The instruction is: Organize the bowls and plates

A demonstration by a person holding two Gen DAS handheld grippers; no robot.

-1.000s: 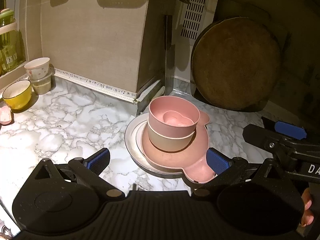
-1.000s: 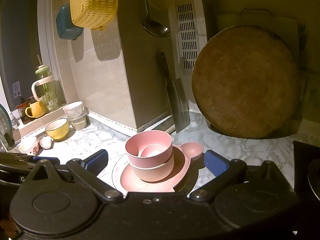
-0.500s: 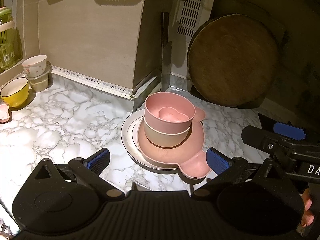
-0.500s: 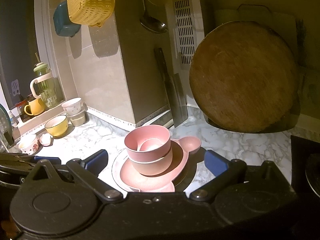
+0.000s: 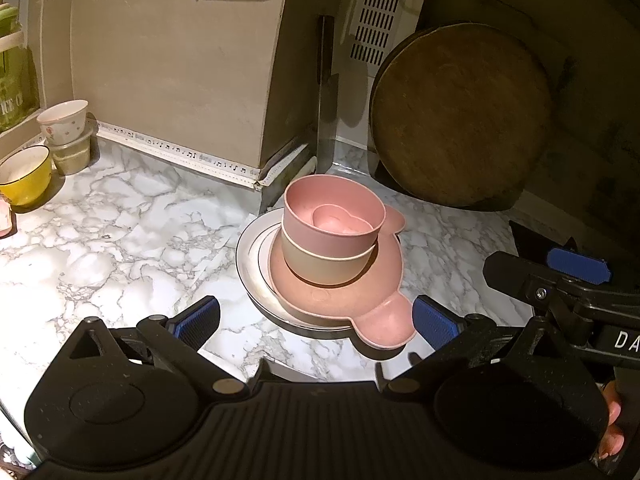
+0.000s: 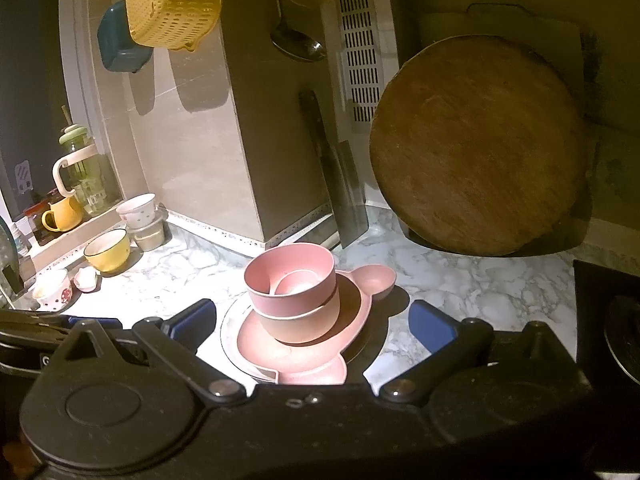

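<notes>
A stack stands on the marble counter: a white plate (image 5: 250,256) at the bottom, a pink bear-shaped plate (image 5: 340,296) on it, then a beige bowl (image 5: 324,268) holding a pink bowl (image 5: 316,208) with a small heart-shaped dish (image 5: 334,220) inside. The same stack shows in the right wrist view, pink bowl (image 6: 280,280) on top. My left gripper (image 5: 316,322) is open just in front of the stack, touching nothing. My right gripper (image 6: 312,320) is open too, its fingers on either side of the stack's near edge. A right gripper finger (image 5: 576,266) appears at the right of the left wrist view.
A round wooden board (image 5: 460,116) leans on the back wall, a cleaver (image 6: 340,188) beside it. A yellow bowl (image 5: 24,176) and stacked small bowls (image 5: 66,132) sit far left. A yellow colander (image 6: 174,4) and ladle (image 6: 296,44) hang above. A stove edge (image 6: 608,312) lies right.
Both grippers have drawn back slightly and risen; the stack now sits a little farther from the left fingers. The stack itself has not moved.
</notes>
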